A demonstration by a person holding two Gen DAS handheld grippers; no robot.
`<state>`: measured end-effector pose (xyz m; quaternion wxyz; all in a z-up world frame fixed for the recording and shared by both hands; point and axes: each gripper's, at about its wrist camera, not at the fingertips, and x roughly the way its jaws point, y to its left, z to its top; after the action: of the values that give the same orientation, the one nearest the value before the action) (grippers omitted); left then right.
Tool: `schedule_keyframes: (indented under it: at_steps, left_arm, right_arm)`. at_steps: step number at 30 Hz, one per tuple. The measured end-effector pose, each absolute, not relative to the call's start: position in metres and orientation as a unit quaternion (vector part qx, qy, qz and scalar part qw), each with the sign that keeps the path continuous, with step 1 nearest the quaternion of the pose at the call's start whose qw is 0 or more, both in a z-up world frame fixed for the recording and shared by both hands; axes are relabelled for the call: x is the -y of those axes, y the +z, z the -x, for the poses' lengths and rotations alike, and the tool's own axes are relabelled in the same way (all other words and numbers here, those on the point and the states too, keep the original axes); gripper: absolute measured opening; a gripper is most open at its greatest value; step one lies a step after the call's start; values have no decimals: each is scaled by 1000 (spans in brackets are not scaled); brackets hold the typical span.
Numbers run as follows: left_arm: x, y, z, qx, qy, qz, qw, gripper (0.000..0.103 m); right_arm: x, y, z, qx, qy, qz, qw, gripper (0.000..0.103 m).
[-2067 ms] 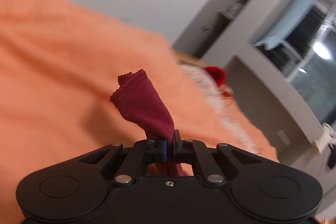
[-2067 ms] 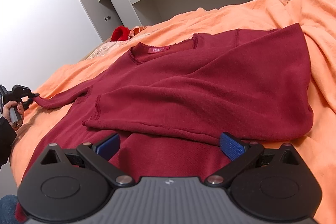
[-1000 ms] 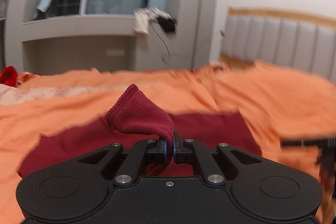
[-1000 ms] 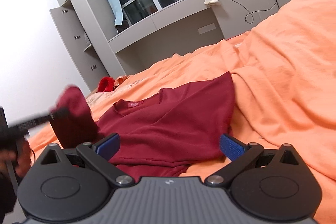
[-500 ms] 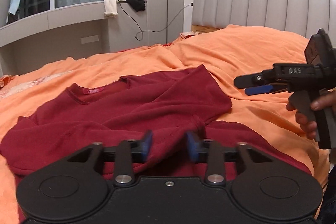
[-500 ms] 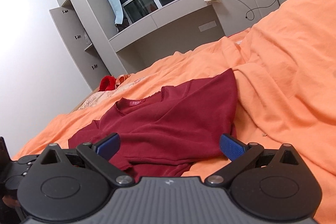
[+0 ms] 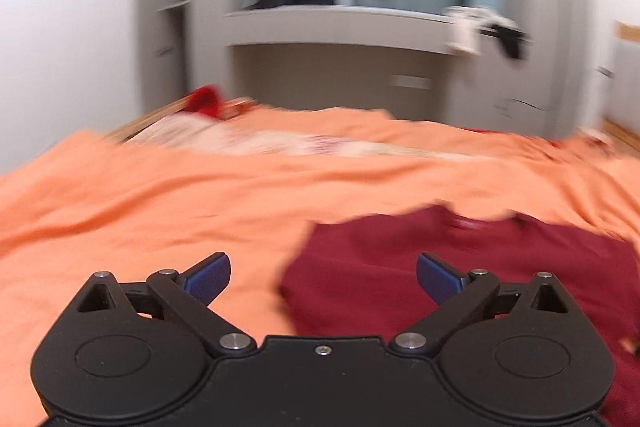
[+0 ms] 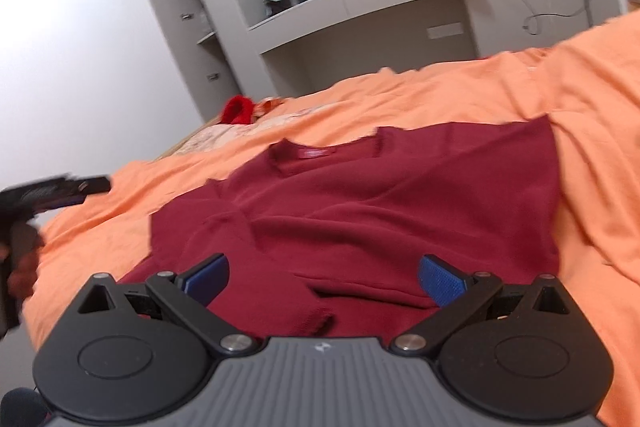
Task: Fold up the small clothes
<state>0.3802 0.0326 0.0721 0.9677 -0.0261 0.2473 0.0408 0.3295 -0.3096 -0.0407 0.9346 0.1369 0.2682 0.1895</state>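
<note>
Two spread grippers above a dark red sweater (image 8: 380,203) lying on an orange bedspread (image 8: 592,115)
The left gripper (image 7: 323,277) has just been opening and now stands with its blue pads wide apart, nothing between them, over the sweater's left edge where maroon cloth meets orange; this view is blurred. The right gripper (image 8: 324,279) is likewise spread wide and grips nothing, poised over the near part of the garment. The sweater lies flat with its neckline and label toward the far side and its sleeves laid across the body. In the right wrist view the left gripper appears at the far left, held in a hand (image 8: 18,267), apart from the sweater
</note>
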Motion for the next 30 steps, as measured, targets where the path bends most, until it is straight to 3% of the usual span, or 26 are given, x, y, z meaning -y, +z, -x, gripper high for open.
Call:
schedule_keyframes:
  at_steps: [4, 8, 12, 13, 14, 15, 21, 26, 28, 30]
  left_arm:
    - [-72, 54, -412, -272, 56, 83, 957, 98]
    - [-95, 21, -443, -324, 30, 151, 934, 76]
    - [-102, -2, -460, -339, 5, 199, 919, 68]
    - [-103, -7, -463, -341, 1, 206, 917, 49]
    - [-102, -10, -466, -345, -2, 208, 915, 11]
    - [-100, -14, -468, -352, 7, 203, 914, 6]
    - [-103, -14, -448, -313, 38, 210, 926, 6]
    - [-104, -32, -458, -351, 55, 205, 912, 7]
    - [-103, -28, -455, -346, 52, 198, 916, 15]
    - [-102, -21, -450, -344, 54, 189, 918, 32]
  right_arm:
    - [294, -42, -328, -271, 226, -129, 927, 99]
    - [278, -44, -325, -270, 245, -95, 926, 93]
    - [272, -47, -323, -271, 259, -74, 924, 92]
    - [273, -48, -322, -272, 263, -73, 923, 92]
    - [273, -48, -322, -275, 265, -74, 921, 92]
    - [273, -49, -323, -278, 265, -75, 920, 92]
    - [281, -51, -322, -286, 264, -89, 917, 92]
    - [274, -57, -322, -303, 261, -68, 914, 92]
    - [274, -57, -320, -300, 261, -64, 915, 92]
    - [275, -56, -318, -296, 261, -67, 917, 96]
